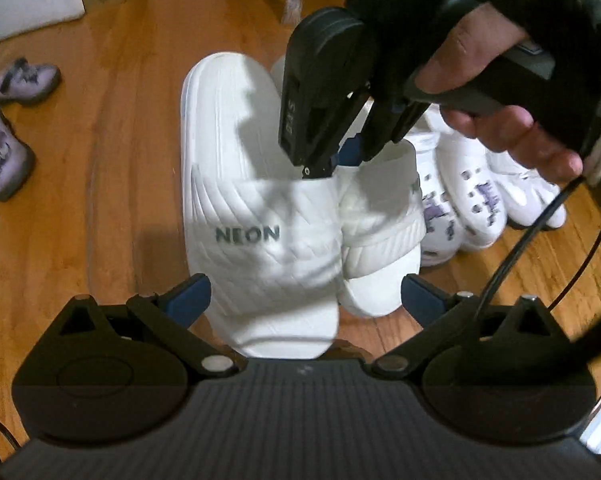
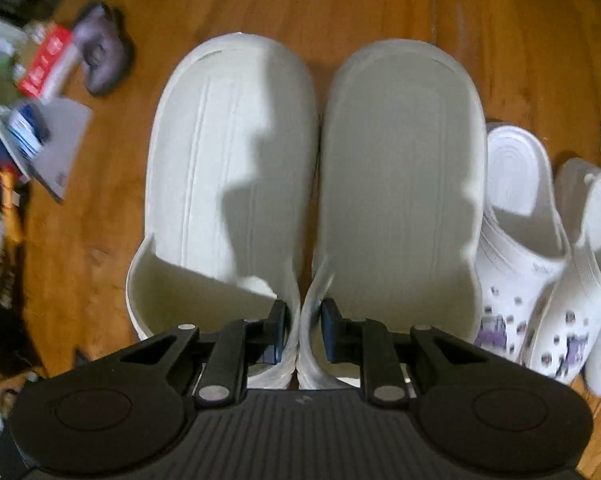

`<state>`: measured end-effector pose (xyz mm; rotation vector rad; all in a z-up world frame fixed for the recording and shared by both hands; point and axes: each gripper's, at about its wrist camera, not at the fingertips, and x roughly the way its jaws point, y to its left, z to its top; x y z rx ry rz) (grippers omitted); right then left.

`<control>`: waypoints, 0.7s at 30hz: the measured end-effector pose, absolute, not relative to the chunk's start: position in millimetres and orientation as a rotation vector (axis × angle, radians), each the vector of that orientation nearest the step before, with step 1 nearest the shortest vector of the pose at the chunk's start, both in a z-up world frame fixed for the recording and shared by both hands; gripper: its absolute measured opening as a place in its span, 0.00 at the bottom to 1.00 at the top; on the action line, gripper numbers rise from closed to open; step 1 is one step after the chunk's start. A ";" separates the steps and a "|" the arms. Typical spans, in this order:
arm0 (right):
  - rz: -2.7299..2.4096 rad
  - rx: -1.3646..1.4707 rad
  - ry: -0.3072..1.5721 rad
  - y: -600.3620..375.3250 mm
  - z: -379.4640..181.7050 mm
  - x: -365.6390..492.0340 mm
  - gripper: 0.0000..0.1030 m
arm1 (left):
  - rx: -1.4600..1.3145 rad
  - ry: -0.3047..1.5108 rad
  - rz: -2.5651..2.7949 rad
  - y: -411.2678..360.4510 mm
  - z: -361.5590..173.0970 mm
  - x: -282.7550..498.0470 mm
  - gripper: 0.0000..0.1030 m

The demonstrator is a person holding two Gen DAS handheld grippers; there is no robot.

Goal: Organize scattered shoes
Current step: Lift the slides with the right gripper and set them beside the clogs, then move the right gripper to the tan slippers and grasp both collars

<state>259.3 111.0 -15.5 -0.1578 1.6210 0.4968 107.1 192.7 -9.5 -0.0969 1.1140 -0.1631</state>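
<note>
Gaping wide over the toes of the white slides, the left hand-held gripper (image 1: 305,292) has its blue-padded fingers spread apart and touches nothing. Left of it on the wooden floor (image 1: 112,128) lie two small purple shoes (image 1: 10,128), well apart from the rest. At the centre sits the pair of white slides (image 1: 268,216), side by side, straps pressed against each other, the left strap printed NEON; whether their soles rest on the floor or hang clear cannot be told. The right hand-held gripper (image 2: 303,328) points steeply down, its jaws nearly together, pinching the inner edges of both straps between its pads. A gloved hand (image 1: 512,92) holds its handle. Just right of the slides stand white clogs with purple charms (image 1: 466,204), lined up beside one another, with another white shoe (image 1: 528,192) beyond them.
</note>
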 end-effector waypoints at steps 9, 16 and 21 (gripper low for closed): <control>0.510 0.245 1.396 12.5 -7.3 284.8 0.69 | -0.184 1.202 -0.111 192.7 -55.8 140.7 1.00; 0.692 0.325 1.239 -68.9 -7.6 219.7 0.69 | -0.158 1.244 -0.056 170.5 -60.6 135.2 1.00; 0.697 0.225 1.292 -89.1 -27.3 180.7 0.69 | -0.139 1.262 -0.057 152.9 -59.8 127.9 1.00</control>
